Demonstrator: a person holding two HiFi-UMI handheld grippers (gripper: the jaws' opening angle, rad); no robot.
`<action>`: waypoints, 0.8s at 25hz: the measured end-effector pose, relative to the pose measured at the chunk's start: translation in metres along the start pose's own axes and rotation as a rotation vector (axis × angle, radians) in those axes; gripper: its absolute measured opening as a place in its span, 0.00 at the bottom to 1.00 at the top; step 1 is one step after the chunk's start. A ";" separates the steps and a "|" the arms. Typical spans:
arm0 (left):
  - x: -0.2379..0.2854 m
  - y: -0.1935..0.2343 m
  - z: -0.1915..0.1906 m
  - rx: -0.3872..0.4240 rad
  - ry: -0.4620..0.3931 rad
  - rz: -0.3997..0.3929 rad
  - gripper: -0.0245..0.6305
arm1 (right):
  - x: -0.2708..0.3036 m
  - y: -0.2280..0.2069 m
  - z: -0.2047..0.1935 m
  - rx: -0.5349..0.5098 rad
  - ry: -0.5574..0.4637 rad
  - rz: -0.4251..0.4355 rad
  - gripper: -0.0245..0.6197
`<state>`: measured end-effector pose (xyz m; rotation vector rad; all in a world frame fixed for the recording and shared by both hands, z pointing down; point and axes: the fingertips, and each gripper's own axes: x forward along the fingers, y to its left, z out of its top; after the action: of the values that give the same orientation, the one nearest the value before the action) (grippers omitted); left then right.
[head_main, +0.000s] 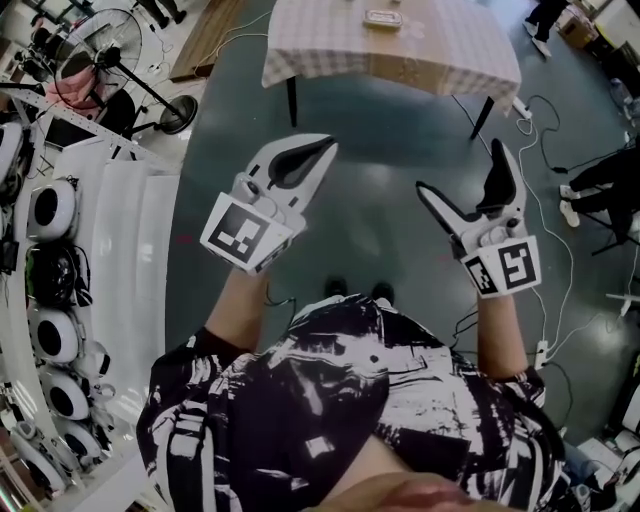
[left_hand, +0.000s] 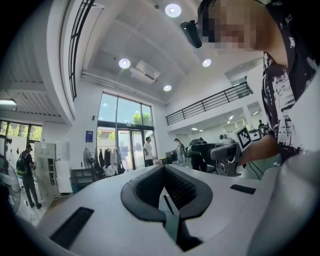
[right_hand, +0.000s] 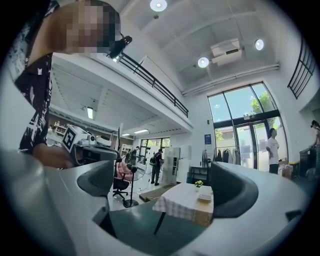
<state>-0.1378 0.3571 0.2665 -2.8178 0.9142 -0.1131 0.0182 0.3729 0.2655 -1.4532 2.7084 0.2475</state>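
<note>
a tall, bright hall with white walls, round ceiling lights (left_hand: 124, 63) and high glass doors (left_hand: 122, 135); underfoot lies a dark grey-green floor (head_main: 380, 200).

the left gripper (head_main: 323, 148) is raised in front of the person's chest. its shell is smooth, white and rounded. its jaws meet at the tips, so the black ribbed pads (left_hand: 182, 192) ring an empty teardrop-shaped hollow. the right gripper (head_main: 458, 168) stands level with it and well apart to its right. its jaws are spread wide in a v with nothing between them; through the gap only the far table shows. at the base of each gripper, just above the hand, sits a cube with black-and-white square markers (head_main: 245, 235).

ahead of both grippers and well apart from them stands the table (head_main: 400, 55). a pale checked cloth hangs over its edges, and its dark legs slant outward. on it lies a small shallow rectangular tray (head_main: 383, 18); what it holds is too small to tell. in the right gripper view a little pot of yellow flowers (right_hand: 199, 184) stands just beside the tray.

left of the left gripper runs white shelving (head_main: 120, 230) carrying round black-and-white devices. beyond that is a pedestal fan (head_main: 95, 45) with a wire cage. right of the right gripper, cables and a white power strip (head_main: 543, 352) trail over the floor. behind the grippers is the person's black-and-white printed shirt (head_main: 330, 400).
</note>
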 end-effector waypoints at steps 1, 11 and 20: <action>-0.004 0.007 -0.003 0.000 0.012 -0.002 0.04 | 0.006 0.005 0.001 -0.007 0.001 -0.006 0.93; -0.007 0.049 -0.006 -0.003 -0.036 -0.053 0.04 | 0.042 0.024 0.005 -0.048 0.014 -0.029 0.93; 0.058 0.085 -0.015 0.020 -0.025 -0.033 0.04 | 0.086 -0.040 -0.012 -0.051 -0.019 -0.008 0.93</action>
<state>-0.1422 0.2533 0.2658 -2.8106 0.8562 -0.0904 0.0039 0.2779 0.2622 -1.4665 2.6993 0.3302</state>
